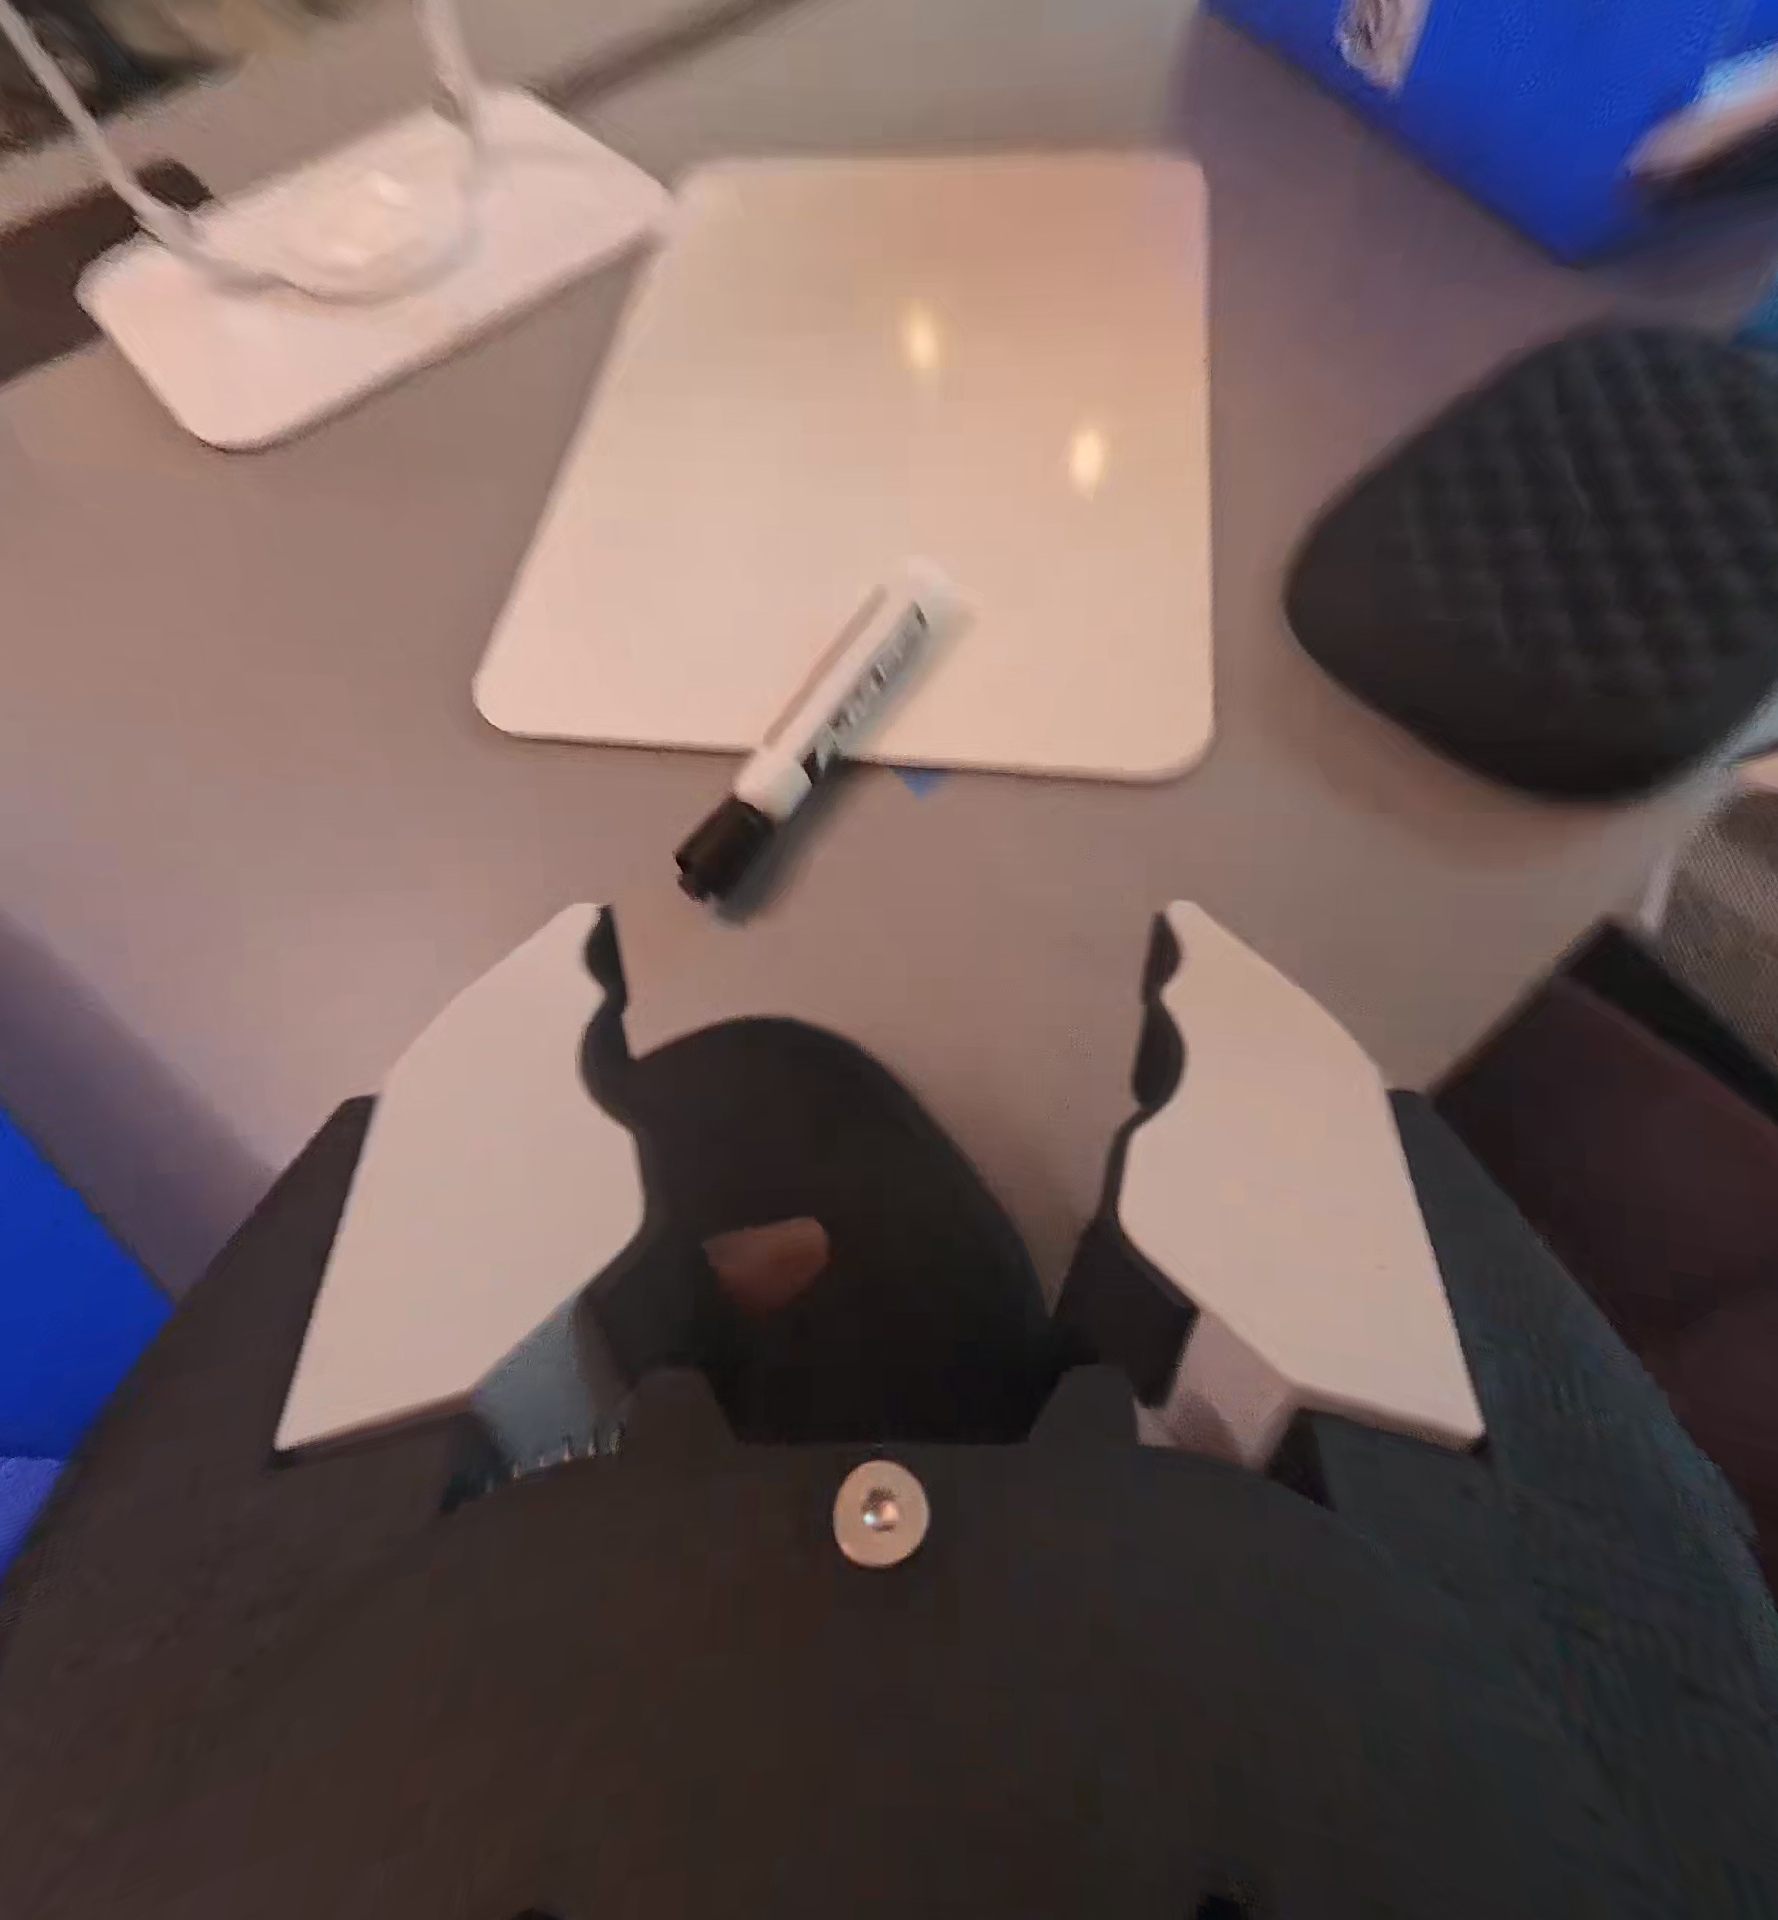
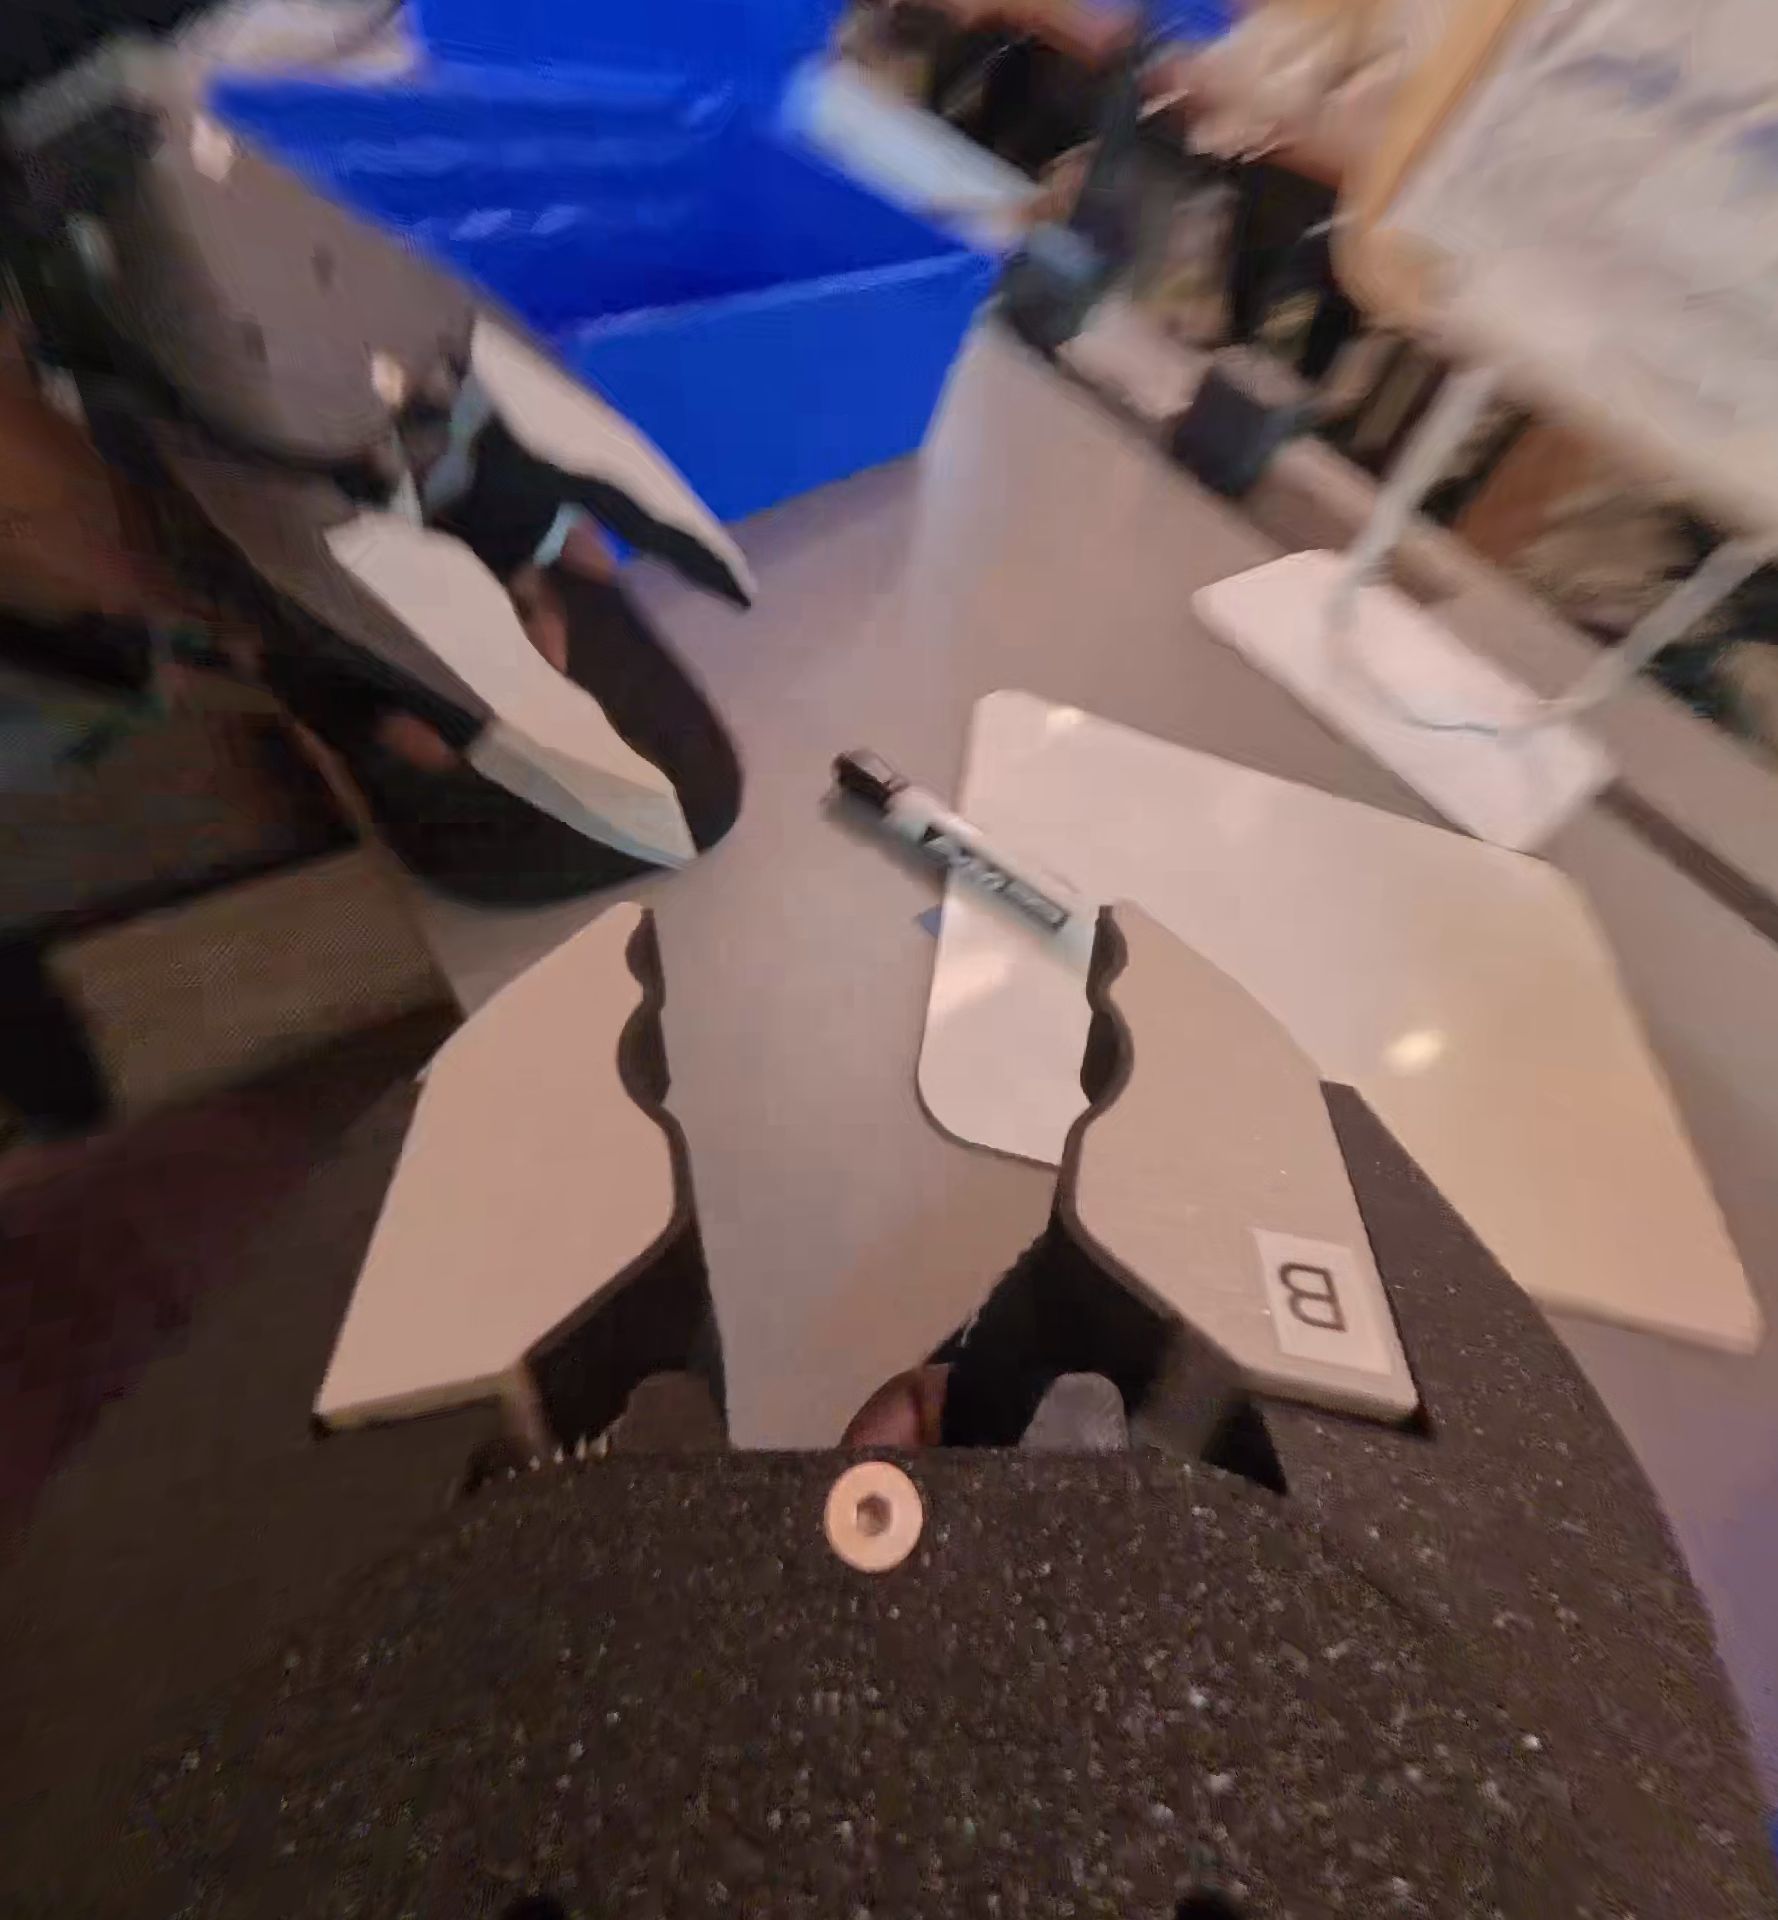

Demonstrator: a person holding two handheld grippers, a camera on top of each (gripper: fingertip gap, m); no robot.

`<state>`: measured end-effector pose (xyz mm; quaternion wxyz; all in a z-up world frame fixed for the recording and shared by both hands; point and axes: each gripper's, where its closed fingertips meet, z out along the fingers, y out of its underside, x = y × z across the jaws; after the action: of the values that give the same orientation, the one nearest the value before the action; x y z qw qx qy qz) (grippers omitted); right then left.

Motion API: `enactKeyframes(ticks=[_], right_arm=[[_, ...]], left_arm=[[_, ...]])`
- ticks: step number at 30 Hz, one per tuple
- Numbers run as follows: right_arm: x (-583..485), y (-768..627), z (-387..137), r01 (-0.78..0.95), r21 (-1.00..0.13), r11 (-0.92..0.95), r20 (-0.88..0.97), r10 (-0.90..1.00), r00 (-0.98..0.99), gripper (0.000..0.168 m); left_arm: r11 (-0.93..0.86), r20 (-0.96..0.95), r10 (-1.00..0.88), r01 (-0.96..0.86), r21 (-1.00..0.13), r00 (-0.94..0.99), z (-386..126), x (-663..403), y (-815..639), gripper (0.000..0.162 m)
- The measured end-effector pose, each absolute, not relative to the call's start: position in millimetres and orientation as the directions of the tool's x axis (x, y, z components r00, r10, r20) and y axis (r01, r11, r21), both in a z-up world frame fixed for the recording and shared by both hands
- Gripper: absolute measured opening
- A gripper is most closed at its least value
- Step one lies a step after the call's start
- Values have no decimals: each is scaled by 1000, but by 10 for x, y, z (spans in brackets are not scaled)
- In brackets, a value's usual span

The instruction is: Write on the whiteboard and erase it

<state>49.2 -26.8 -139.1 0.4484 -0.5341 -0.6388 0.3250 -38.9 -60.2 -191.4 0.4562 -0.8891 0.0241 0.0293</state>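
Observation:
A white whiteboard (image 1: 864, 468) lies flat on the grey table, its surface blank. A white marker (image 1: 833, 717) with a black cap lies across the board's near edge, cap end on the table and pointing at my left gripper (image 1: 890, 920). That gripper is open and empty, hovering just short of the cap. In the right wrist view the whiteboard (image 2: 1332, 987) and the marker (image 2: 952, 842) lie ahead and to the right. My right gripper (image 2: 880, 920) is open and empty over the board's corner. The left gripper (image 2: 719, 727) shows at the left, open.
A white lamp base (image 1: 365, 281) with its stem stands beyond the board's far left corner, and shows in the right wrist view (image 2: 1404, 696). Blue bins (image 1: 1487, 104) (image 2: 708, 260) stand around the table. A black quilted oval object (image 1: 1581, 561) sits right of the board.

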Motion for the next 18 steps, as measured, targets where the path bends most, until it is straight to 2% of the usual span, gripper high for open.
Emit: enactKeyframes(ticks=[1, 3, 6, 9, 12, 13, 15, 18], right_arm=[[426, -219, -1442, 408, -874, 265, 231, 964, -131, 75], [234, -15, -1492, 415, -834, 364, 270, 924, -270, 71], [-95, 269, -1687, 466, -781, 417, 208, 876, -435, 48], [-344, 459, -2057, 521, -713, 470, 136, 821, -555, 44], [-504, 544, -2373, 567, -657, 497, 116, 810, -575, 49], [-535, 557, -2454, 578, -638, 510, 128, 810, -573, 45], [-574, 587, -2526, 592, -614, 522, 171, 820, -546, 24], [-528, 641, -2419, 634, -631, 448, 202, 883, -423, 19]], left_arm=[[-620, -69, -60, -92, -779, 996, -1939, -377, -669, 102], [-594, -66, -68, -93, -799, 996, -1834, -410, -708, 103], [-559, -47, -41, -62, -827, 998, -1731, -422, -740, 102], [-582, -68, -65, -93, -808, 996, -1803, -373, -754, 98], [-615, -78, -77, -109, -781, 994, -1917, -372, -748, 96], [-616, -70, -80, -105, -781, 994, -1940, -371, -736, 96], [-612, -48, -88, -91, -785, 995, -1971, -360, -715, 95], [-607, -56, -82, -94, -789, 995, -1987, -382, -712, 92]])
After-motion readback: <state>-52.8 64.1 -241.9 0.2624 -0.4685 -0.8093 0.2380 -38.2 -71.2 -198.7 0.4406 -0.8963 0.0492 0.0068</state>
